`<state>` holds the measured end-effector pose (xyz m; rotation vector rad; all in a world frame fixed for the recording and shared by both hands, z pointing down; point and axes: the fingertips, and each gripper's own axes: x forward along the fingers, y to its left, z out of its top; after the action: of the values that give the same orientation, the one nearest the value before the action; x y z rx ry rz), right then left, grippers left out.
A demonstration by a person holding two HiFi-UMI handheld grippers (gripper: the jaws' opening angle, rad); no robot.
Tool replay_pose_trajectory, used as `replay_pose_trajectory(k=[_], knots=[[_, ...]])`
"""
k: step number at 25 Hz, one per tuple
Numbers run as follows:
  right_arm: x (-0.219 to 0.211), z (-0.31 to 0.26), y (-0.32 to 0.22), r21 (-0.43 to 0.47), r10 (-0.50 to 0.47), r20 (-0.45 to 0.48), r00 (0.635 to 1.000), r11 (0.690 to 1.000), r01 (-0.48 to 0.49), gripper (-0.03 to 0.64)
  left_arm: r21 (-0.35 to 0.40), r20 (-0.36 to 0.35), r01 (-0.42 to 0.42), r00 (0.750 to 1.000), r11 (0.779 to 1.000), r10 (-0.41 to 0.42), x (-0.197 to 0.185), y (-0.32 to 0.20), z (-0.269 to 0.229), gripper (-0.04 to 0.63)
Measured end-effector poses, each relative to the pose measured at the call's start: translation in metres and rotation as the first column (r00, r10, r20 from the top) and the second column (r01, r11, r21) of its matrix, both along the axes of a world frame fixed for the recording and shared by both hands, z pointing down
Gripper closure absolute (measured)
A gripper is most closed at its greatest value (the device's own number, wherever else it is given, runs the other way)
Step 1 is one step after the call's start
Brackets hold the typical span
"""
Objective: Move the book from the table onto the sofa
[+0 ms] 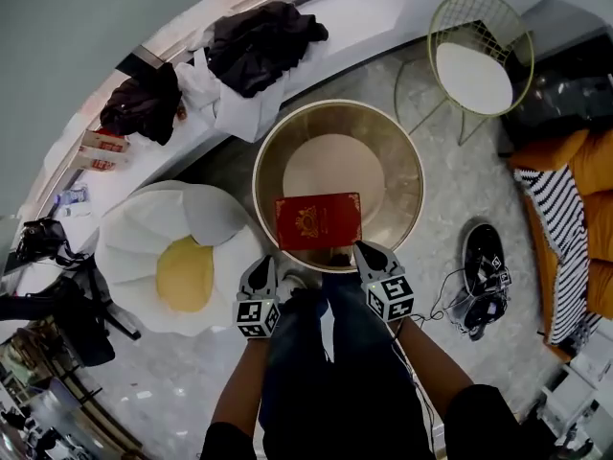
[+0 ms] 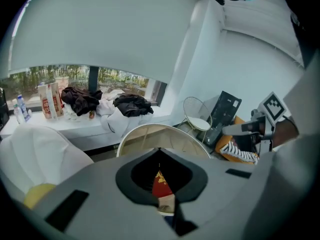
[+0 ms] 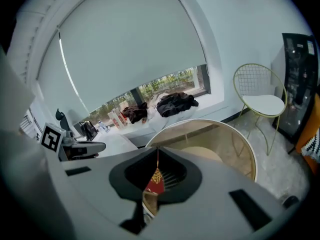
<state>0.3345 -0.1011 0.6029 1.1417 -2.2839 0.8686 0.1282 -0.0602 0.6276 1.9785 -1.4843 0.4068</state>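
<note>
A red book [image 1: 318, 220] with gold print lies flat near the front rim of the round gold table [image 1: 402, 151]. My left gripper [image 1: 260, 268] hangs shut just short of the table's near-left edge, empty. My right gripper [image 1: 365, 251] is shut and empty too, its tip over the rim beside the book's near-right corner. In the left gripper view the book [image 2: 161, 183] shows as a red sliver past the closed jaws, and in the right gripper view the book [image 3: 155, 181] shows the same way. The orange sofa [image 1: 575, 166] with a striped cushion stands at the right.
A white and yellow egg-shaped beanbag [image 1: 172, 252] sits left of the table. A gold wire chair [image 1: 481, 60] stands behind it on the right. Dark clothes [image 1: 259, 41] lie on the window ledge. A black shoe [image 1: 484, 262] and a cable lie on the floor to the right.
</note>
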Motion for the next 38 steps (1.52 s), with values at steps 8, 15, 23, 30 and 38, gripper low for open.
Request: replay_pose_trajectory(k=[8,15,23,30,38], knots=[[0.013,0.092,-0.010,-0.095,-0.005,-0.058,0.998,0.995,0.000,0.598,-0.065,-0.019,0.018,1.000,0.998,-0.019,-0.007,-0.011,0.064,0.591],[0.028,0.157,-0.015,-0.204,-0.017,-0.092,0.996,0.979,-0.002,0.492,-0.174,-0.105,0.004,0.994,0.985,-0.022,-0.002,-0.017,0.116,0.506],[0.049,0.215,-0.015,-0.324,-0.003,-0.106,0.994,0.945,-0.032,0.443,-0.296,-0.107,-0.013,0.994,0.955,-0.020,0.005,-0.022,0.160,0.420],[0.045,0.229,-0.025,-0.363,0.029,-0.064,0.998,0.930,-0.051,0.439,-0.410,-0.172,-0.016,0.983,0.912,-0.060,0.006,-0.032,0.196,0.388],[0.039,0.240,-0.019,-0.416,0.019,-0.018,1.000,0.909,-0.025,0.428,-0.466,-0.206,-0.044,0.977,0.884,-0.060,0.015,-0.026,0.214,0.371]])
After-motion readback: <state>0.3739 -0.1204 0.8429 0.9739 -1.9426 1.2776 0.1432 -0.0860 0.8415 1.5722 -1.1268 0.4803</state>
